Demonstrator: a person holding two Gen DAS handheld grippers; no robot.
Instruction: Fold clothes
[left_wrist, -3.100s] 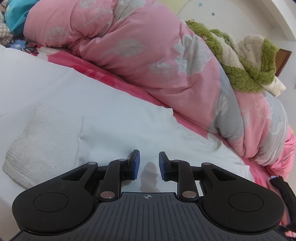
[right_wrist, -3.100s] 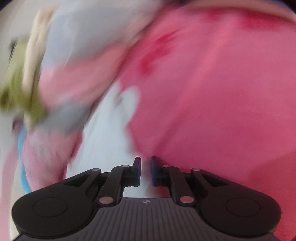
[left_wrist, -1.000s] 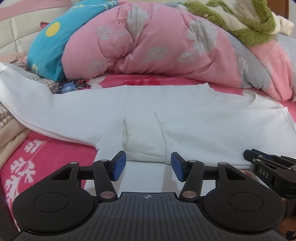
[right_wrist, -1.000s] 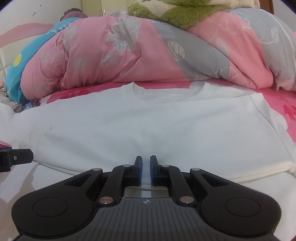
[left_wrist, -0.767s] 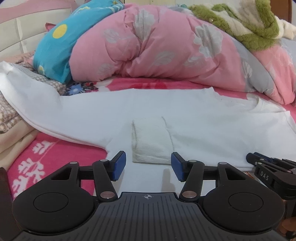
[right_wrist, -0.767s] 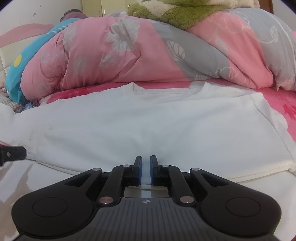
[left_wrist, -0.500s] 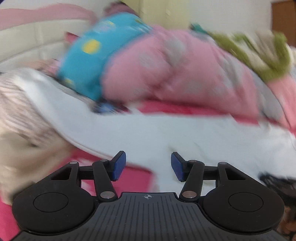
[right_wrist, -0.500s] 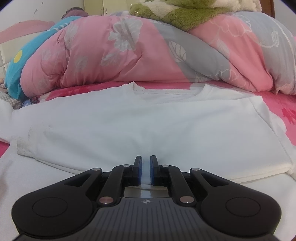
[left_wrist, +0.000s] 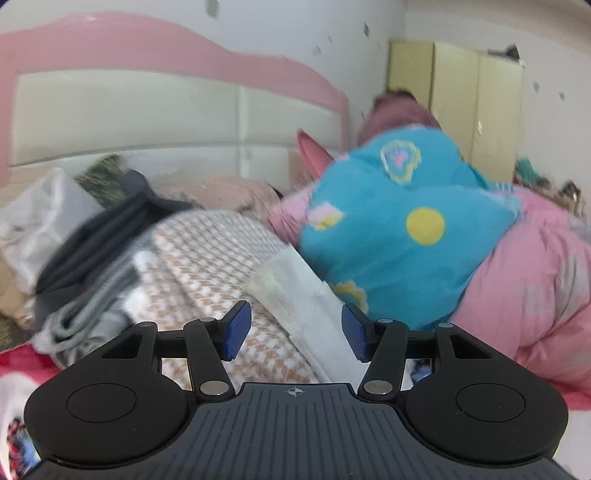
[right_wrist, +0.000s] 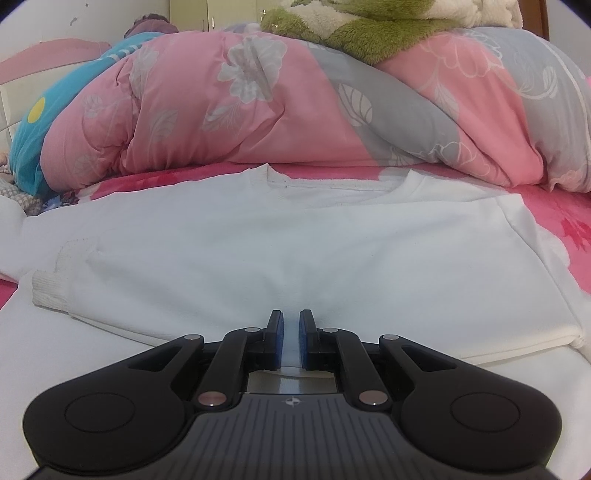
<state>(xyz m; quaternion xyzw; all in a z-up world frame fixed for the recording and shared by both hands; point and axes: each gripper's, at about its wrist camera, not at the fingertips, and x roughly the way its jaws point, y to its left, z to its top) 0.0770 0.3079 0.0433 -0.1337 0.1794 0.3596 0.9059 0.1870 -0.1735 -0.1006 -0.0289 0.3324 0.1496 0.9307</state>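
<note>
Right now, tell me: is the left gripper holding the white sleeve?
No. The left gripper stands open, its pads clear of the white sleeve lying between them.

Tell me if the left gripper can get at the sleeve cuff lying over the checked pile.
Probably yes. The left gripper is open and empty, the white cuff lies just ahead between its fingers on top of the checked pile, and nothing covers it.

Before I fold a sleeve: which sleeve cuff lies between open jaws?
The outstretched sleeve's ribbed cuff, draped over the checked fabric; the other cuff lies folded onto the shirt.
</note>
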